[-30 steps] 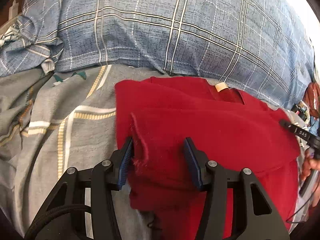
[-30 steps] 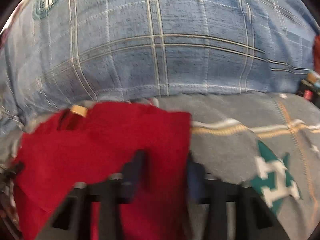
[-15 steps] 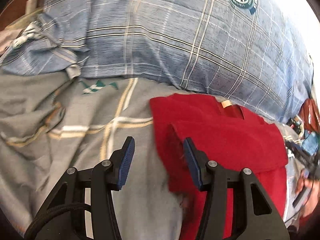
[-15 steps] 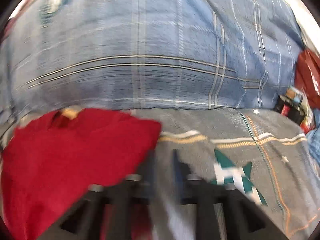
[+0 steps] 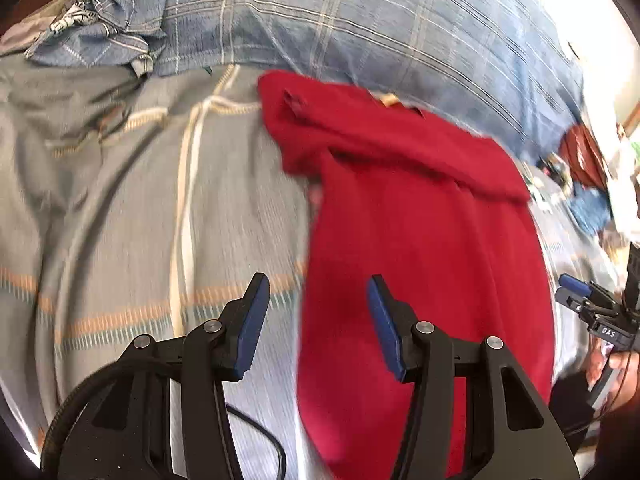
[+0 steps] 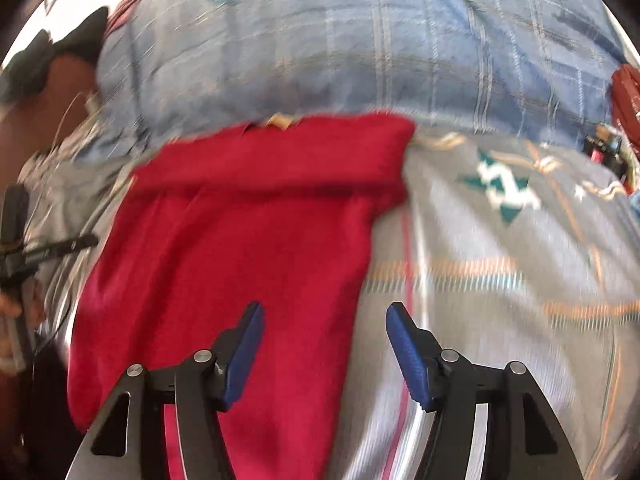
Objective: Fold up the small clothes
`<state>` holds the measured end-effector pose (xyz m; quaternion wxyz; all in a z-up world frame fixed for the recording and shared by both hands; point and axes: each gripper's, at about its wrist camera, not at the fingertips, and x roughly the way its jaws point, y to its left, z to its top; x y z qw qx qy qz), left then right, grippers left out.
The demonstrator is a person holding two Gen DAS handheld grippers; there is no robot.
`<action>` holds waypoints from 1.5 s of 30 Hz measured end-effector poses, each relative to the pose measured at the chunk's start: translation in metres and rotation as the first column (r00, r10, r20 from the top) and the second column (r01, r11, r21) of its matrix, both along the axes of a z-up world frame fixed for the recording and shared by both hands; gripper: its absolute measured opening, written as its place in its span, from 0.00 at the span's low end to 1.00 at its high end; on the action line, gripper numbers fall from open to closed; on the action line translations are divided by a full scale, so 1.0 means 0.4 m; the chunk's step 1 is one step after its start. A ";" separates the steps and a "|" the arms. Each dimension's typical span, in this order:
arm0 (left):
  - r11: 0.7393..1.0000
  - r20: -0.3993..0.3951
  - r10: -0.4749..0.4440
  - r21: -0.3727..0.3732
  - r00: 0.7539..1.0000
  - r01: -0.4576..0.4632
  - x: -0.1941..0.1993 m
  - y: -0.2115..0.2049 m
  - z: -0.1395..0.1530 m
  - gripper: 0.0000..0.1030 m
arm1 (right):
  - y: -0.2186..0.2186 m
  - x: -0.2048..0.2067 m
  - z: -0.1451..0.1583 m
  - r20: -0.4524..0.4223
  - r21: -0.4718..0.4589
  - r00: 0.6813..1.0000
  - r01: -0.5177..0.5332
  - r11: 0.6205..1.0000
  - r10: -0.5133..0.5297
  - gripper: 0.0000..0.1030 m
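A red garment (image 5: 420,240) lies flat on the grey striped bedspread (image 5: 120,220), its top part folded over as a band with a tan label (image 5: 388,99) at the far edge. My left gripper (image 5: 318,320) hovers open over the garment's left edge, which runs between the jaws untouched. In the right wrist view the same red garment (image 6: 248,240) fills the left half. My right gripper (image 6: 324,344) straddles its right edge, jaws opening, pads off the cloth. Each gripper shows at the other view's side: the right gripper (image 5: 592,308) and the left gripper (image 6: 40,252).
A blue plaid pillow or quilt (image 5: 400,32) rises just behind the garment and also fills the top of the right wrist view (image 6: 360,48). Small clutter and a dark red item (image 5: 584,156) sit at the far right. A person's hand (image 5: 616,372) holds the right gripper.
The right gripper has let go of the red cloth and its jaws have spread. Both grippers have drawn back from the folded top band toward the garment's nearer part.
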<state>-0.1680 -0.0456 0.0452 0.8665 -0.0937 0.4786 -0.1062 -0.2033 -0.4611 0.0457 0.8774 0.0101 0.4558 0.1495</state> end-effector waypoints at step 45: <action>0.998 -0.057 -0.046 -0.041 0.997 0.044 -0.239 -0.051 -0.051 0.49 | -0.053 -0.227 -0.088 -0.097 0.057 0.995 0.007 0.998 -0.002 0.07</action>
